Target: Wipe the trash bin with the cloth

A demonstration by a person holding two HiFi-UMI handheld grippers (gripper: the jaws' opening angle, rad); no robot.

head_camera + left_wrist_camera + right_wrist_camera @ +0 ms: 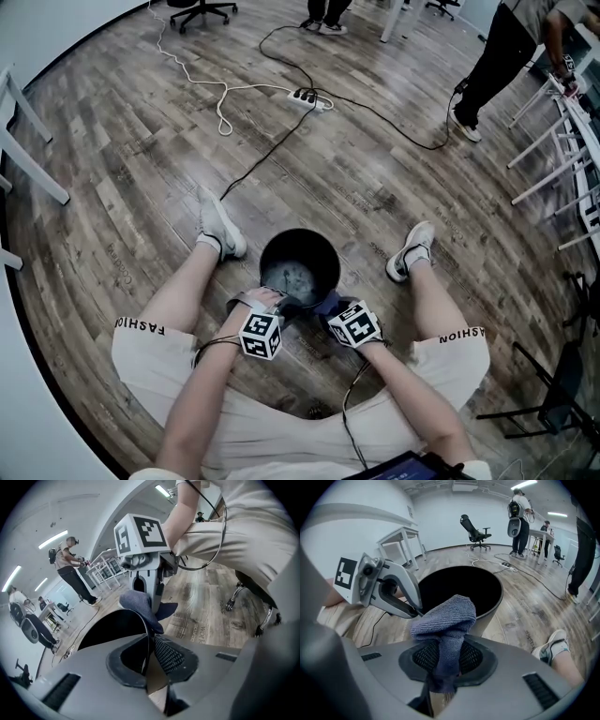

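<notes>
Your left gripper (149,657) has its fingers clamped on the trash bin's (323,246) near rim, steadying it. Your right gripper (445,663) pinches the cloth (446,616). Next, press the cloth onto the rim and wipe.

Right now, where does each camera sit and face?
Head view: on the person's head, steeply down at the trash bin; forearms, legs, left claw, right claw show.
Left gripper view: on the left claw, shut on the bin's rim, facing the right claw; an arm shows.
Right gripper view: on the right claw, shut on the cloth, facing the bin; a shoe shows.
Shared: both gripper views show bin and opposite claw.
</notes>
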